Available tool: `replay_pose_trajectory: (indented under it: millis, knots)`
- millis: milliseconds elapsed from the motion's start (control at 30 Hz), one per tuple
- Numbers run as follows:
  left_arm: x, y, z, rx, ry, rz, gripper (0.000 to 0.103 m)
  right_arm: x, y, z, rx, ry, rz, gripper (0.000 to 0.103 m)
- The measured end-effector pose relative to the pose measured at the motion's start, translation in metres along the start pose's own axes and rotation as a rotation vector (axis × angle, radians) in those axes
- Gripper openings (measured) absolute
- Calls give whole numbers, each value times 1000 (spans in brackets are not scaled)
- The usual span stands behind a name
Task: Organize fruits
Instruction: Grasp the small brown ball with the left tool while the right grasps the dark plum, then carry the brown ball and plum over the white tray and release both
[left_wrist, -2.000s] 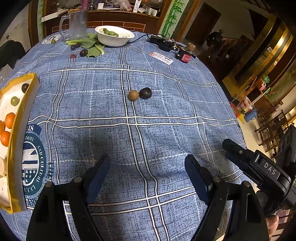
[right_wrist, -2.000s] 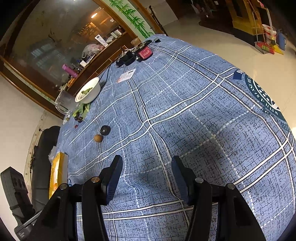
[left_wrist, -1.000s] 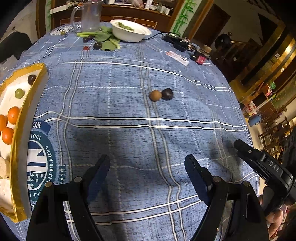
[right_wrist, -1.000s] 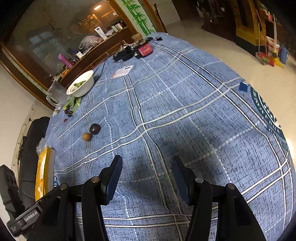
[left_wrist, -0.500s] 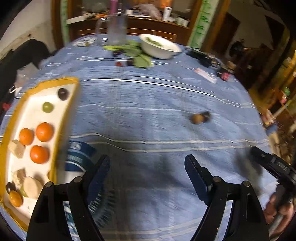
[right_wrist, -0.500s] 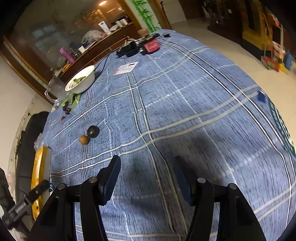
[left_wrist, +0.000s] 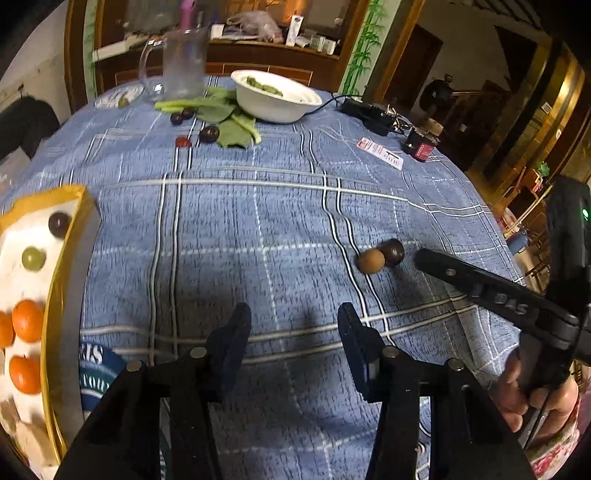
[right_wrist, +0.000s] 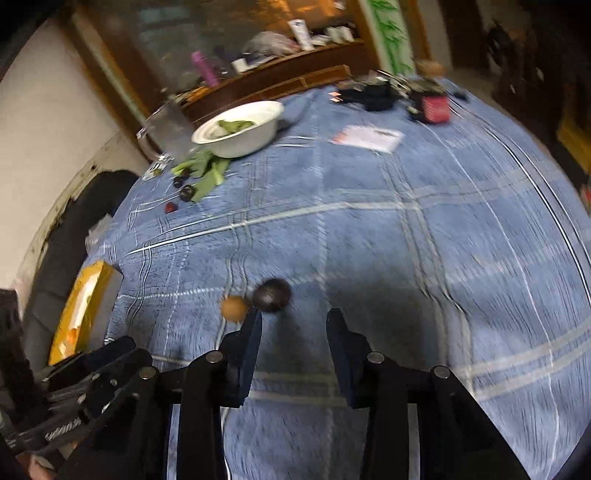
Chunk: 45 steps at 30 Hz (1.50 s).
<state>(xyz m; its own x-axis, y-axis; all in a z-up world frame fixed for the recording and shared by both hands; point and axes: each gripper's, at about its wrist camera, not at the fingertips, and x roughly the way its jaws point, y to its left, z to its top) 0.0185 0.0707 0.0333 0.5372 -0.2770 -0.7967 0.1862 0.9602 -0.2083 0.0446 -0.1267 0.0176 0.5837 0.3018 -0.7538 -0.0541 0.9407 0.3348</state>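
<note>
Fingers (right_wrist: 255, 328) narrower than before, closing; dark fruit (right_wrist: 272, 294) nearer right gripper (right_wrist: 294, 325).

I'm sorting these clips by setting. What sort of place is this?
Probably a home dining room: a table under a blue plaid cloth, a white bowl of greens, and a cluttered wooden sideboard behind.

Blue plaid-clothed tabletop (left_wrist: 258, 221). Small brown round fruit (left_wrist: 370, 261) mid-right, touching dark round fruit (left_wrist: 393, 252) on its right. Gold-rimmed white tray (left_wrist: 64, 258) at left edge, holding orange tangerines (left_wrist: 26, 320), a green grape (left_wrist: 33, 258), a dark grape (left_wrist: 59, 224). Far side: white bowl (left_wrist: 275, 98), clear glass jug (left_wrist: 177, 62) to its left, green leaves (left_wrist: 225, 122) before them. Right tool (right_wrist: 293, 317) just behind the dark fruit.
</note>
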Motion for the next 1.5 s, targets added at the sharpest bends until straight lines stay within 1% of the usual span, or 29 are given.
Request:
replay_pose_trajectory:
  millis: [100,167,200,400,433,467,533,667,833,967,1067,1100,1133,1167,1200,1233,1333,1433,1500]
  knots:
    - [4,0,2,8,-7,0,47,19,11,3,-43,13,-13,33]
    - [8,0,2,11,-4,-6,47,30,13,4,-49,23,-9,33]
    - [11,1,2,13,-1,-10,47,32,15,4,-50,13,-2,33]
    - [19,-2,4,31,13,-27,47,42,30,8,-110,-14,-31,32]
    - [20,-3,5,33,12,-29,48,43,32,7,-123,-18,-35,31]
    - [21,-4,6,35,11,-29,48,44,32,7,-132,-22,-41,26]
    - [23,-7,9,41,8,-26,48,45,33,7,-147,-25,-47,24]
    - [30,-18,14,67,11,-21,48,39,25,10,-108,-38,-24,24]
    - [44,-42,20,118,29,-32,48,20,7,16,-61,-96,-21,24]
    - [59,-62,25,163,32,-39,48,14,-6,20,-17,-106,-17,24]
    - [69,-69,28,183,32,-45,47,12,-8,22,-4,-113,-11,24]
    - [70,-71,27,200,22,-34,47,12,-8,22,-5,-114,-12,24]
    - [71,-74,26,218,14,-24,44,12,-7,22,-7,-113,-14,24]
    - [71,-74,25,228,6,-14,36,12,-7,22,-10,-112,-17,24]
    - [70,-74,24,239,-6,0,31,13,-6,22,-11,-110,-19,24]
    - [69,-73,23,240,-11,0,21,13,-6,22,-12,-109,-19,24]
    - [67,-65,25,197,-8,-42,20,14,-5,22,-16,-110,-28,24]
    - [59,-58,26,161,-28,-29,20,15,-4,23,-20,-113,-35,24]
    - [45,-52,26,136,-49,-28,20,15,-3,23,-24,-118,-32,24]
